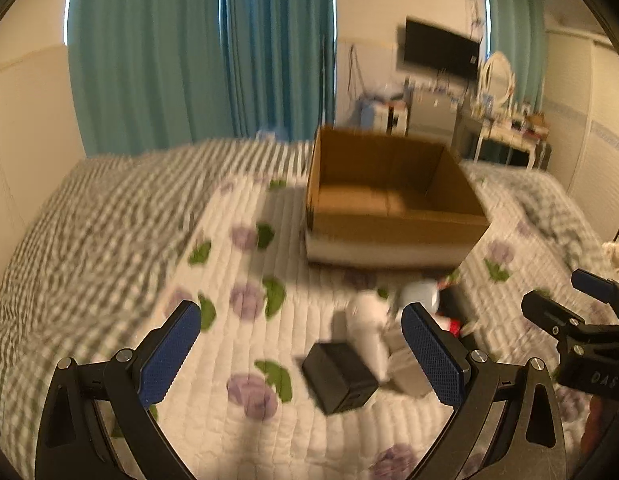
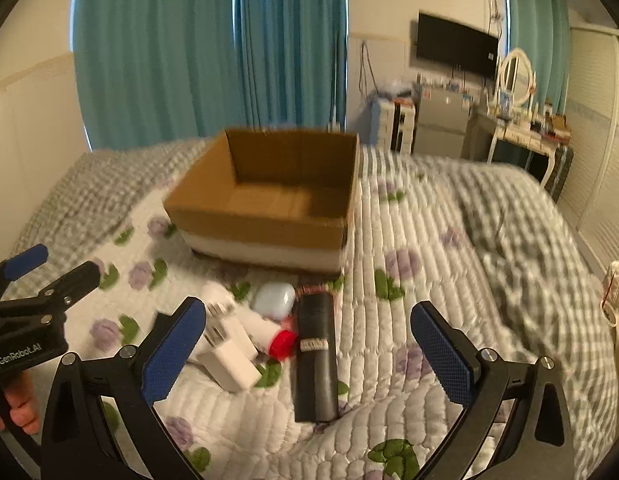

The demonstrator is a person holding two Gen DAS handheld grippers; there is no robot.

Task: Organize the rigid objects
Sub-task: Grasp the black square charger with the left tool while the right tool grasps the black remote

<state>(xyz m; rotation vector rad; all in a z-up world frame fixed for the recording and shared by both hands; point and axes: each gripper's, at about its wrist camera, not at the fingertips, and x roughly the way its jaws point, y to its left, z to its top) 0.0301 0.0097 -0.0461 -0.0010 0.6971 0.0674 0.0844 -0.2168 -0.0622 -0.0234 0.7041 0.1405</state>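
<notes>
Bedroom, warm light. Bed (image 2: 449, 240) with floral quilt (image 1: 245, 280) and checked blanket (image 2: 529, 232). Teal curtains (image 2: 209, 60) over window. Cream walls (image 1: 25, 100). Wall television (image 2: 455, 42), small fridge (image 2: 441, 116), white dressing table (image 2: 525, 136) with oval mirror (image 2: 515, 76).

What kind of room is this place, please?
Most likely a bedroom in a home: a bed with a floral quilt, teal curtains, and a dressing table with an oval mirror beside a wall television.
</notes>
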